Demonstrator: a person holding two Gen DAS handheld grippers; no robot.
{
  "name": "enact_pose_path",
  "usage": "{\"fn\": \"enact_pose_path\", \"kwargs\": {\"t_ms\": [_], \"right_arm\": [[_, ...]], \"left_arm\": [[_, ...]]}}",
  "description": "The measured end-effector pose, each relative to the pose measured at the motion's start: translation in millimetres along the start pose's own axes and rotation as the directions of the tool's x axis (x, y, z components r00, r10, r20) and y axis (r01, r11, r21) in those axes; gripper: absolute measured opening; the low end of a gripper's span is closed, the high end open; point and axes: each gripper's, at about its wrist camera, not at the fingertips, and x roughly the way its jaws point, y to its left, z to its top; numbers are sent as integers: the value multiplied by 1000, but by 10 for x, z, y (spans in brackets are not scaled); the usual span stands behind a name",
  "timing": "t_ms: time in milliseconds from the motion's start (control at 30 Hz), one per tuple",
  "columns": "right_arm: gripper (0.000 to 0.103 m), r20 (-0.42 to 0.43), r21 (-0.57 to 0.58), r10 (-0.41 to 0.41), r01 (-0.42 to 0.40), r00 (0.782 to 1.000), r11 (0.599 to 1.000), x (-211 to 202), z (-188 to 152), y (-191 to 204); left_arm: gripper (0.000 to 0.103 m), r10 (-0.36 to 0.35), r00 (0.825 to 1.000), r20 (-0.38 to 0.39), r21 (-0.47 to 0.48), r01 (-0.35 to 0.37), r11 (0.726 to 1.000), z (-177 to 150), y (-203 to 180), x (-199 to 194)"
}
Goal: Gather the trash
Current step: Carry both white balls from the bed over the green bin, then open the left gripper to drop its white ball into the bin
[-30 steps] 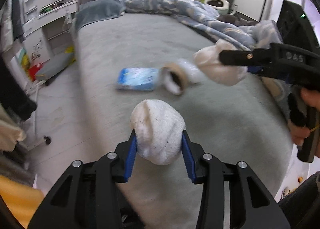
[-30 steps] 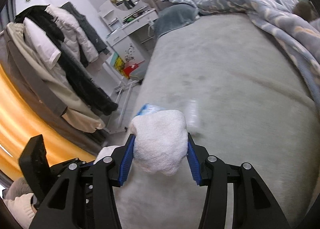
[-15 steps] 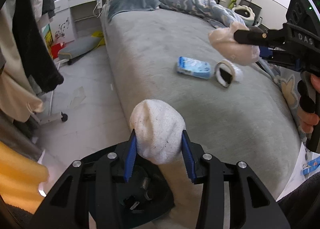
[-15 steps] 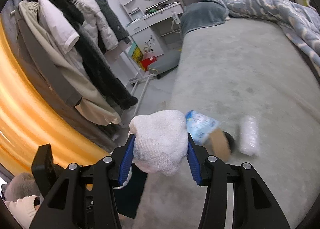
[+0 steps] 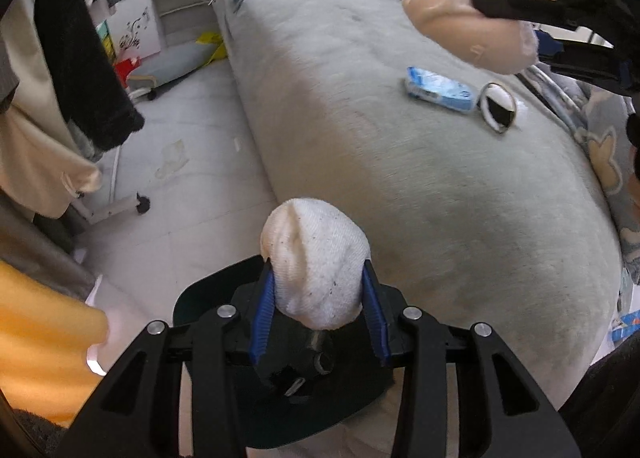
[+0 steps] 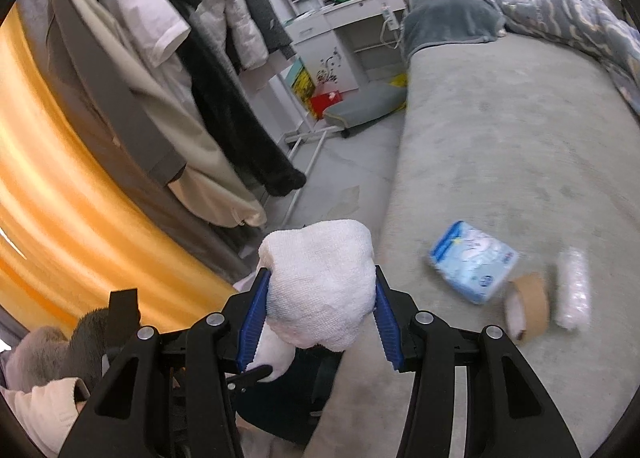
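1. The left gripper (image 5: 316, 300) has its fingers clamped on a white sock (image 5: 316, 258) above a dark bin (image 5: 320, 398) on the floor.
2. The right gripper (image 6: 320, 316) pinches a white cloth wad (image 6: 320, 282) at the bed's (image 6: 500, 162) edge.
3. A blue packet (image 6: 472, 266) and tape roll (image 6: 528, 306) lie on the bed.

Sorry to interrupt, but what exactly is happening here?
A person is clearing trash off a bed. The left claw grips a white wad above a dark bin on the floor; the right claw holds another wad. A blue packet and tape roll lie on the bed.
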Motion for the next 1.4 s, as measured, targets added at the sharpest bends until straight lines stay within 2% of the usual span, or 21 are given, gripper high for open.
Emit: {"fn": "enact_pose_path", "kwargs": {"t_ms": [333, 633, 833, 1000, 1067, 1233, 1333, 1400], "right_arm": [[50, -64, -36, 8, -10, 998, 999, 286, -39, 222], [50, -125, -65, 13, -21, 992, 998, 536, -115, 372], [50, -165, -76, 14, -27, 986, 997, 748, -180, 425], [50, -221, -85, -4, -15, 975, 996, 1053, -352, 382], [50, -243, -88, -18, -4, 970, 996, 1156, -382, 373], [50, -309, -78, -11, -14, 951, 997, 1419, -402, 391], [50, -355, -89, -16, -17, 935, 996, 1576, -434, 437], [50, -372, -101, -24, -15, 928, 995, 1669, -456, 465]], "left_arm": [[43, 24, 994, -106, -29, -27, 999, -152, 246, 245], [43, -30, 977, -210, -47, 20, 999, -296, 313, 458], [45, -58, 953, -296, -65, 41, 997, -411, 381, 595], [55, -67, 923, -378, -104, 30, 994, -531, 513, 707], [57, -68, 916, -394, -125, 20, 992, -574, 592, 731], [76, -77, 920, -385, -201, -3, 980, -602, 811, 719], [76, -54, 927, -372, -211, -28, 977, -578, 883, 702], [76, -43, 940, -338, -224, -36, 974, -554, 948, 655]]}}
